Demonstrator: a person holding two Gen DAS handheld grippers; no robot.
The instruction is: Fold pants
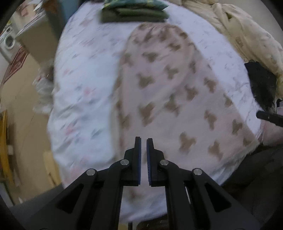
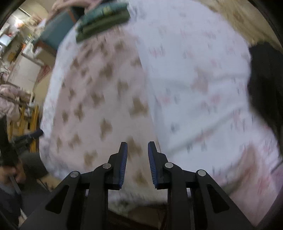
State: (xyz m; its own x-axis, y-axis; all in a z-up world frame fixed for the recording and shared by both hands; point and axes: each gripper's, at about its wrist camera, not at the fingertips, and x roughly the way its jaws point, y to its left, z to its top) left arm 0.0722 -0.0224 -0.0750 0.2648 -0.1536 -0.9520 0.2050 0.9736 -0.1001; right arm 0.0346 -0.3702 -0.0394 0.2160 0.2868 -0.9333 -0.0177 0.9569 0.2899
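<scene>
A bed with a white sheet printed in small pink and grey motifs [image 1: 84, 85] carries the pale pink pants with brown bear shapes [image 1: 168, 92], spread lengthwise along its middle. A folded dark green cloth stack [image 1: 132, 12] sits at the far end. The left gripper [image 1: 143, 141] hovers with jaws nearly closed, empty; the right gripper [image 2: 137, 144] has jaws slightly apart, empty.

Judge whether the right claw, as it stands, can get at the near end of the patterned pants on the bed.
Probably yes. The right claw hangs open above the pants, which lie flat on the bedsheet with nothing over their near end. The green folded stack sits at the far end, out of the way.
</scene>
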